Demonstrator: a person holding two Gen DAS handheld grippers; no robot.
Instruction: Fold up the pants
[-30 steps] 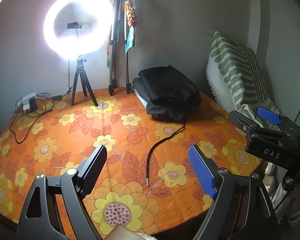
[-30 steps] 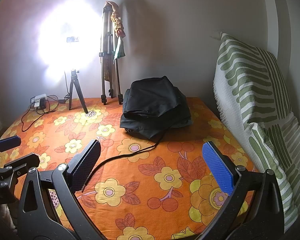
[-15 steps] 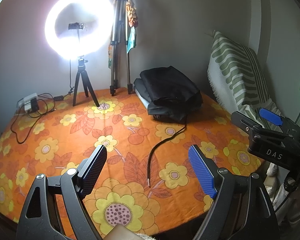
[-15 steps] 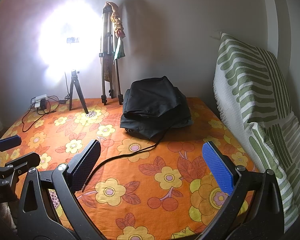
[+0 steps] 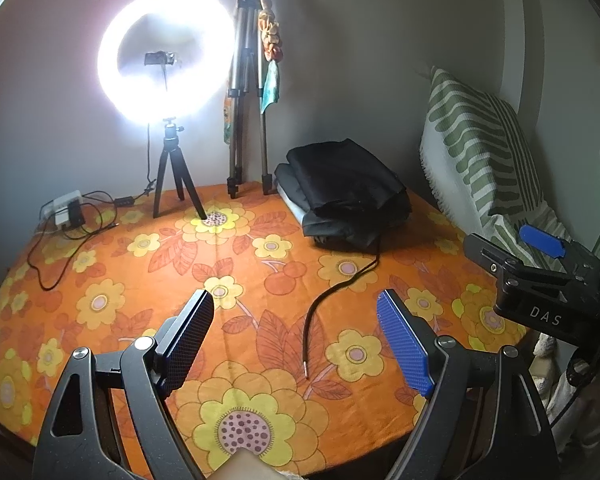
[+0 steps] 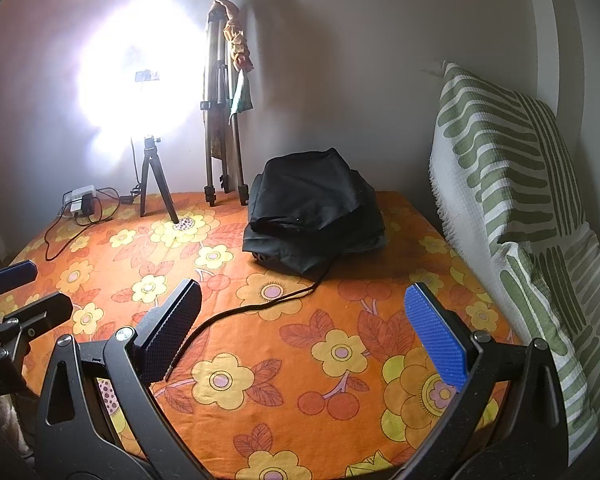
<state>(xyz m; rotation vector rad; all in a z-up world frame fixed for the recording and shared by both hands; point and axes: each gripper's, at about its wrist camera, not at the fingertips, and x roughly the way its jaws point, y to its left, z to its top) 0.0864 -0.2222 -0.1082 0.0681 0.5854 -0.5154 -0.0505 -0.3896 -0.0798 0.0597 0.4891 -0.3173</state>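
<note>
Dark folded pants (image 5: 346,192) lie in a stack at the back of the table, on the orange flowered cloth (image 5: 180,248); they show in the right wrist view too (image 6: 312,212). A black drawstring (image 5: 340,284) trails from the stack toward the front. My left gripper (image 5: 296,340) is open and empty, low over the front of the table. My right gripper (image 6: 304,332) is open and empty, also near the front, well short of the stack. Each gripper shows at the edge of the other's view.
A lit ring light on a small tripod (image 5: 168,76) and a folded tripod (image 5: 246,100) stand at the back wall. A charger with cables (image 5: 66,210) lies back left. A green striped pillow (image 6: 520,208) leans along the right side.
The left wrist view has shifted very slightly; both grippers stay open and the pants have not moved.
</note>
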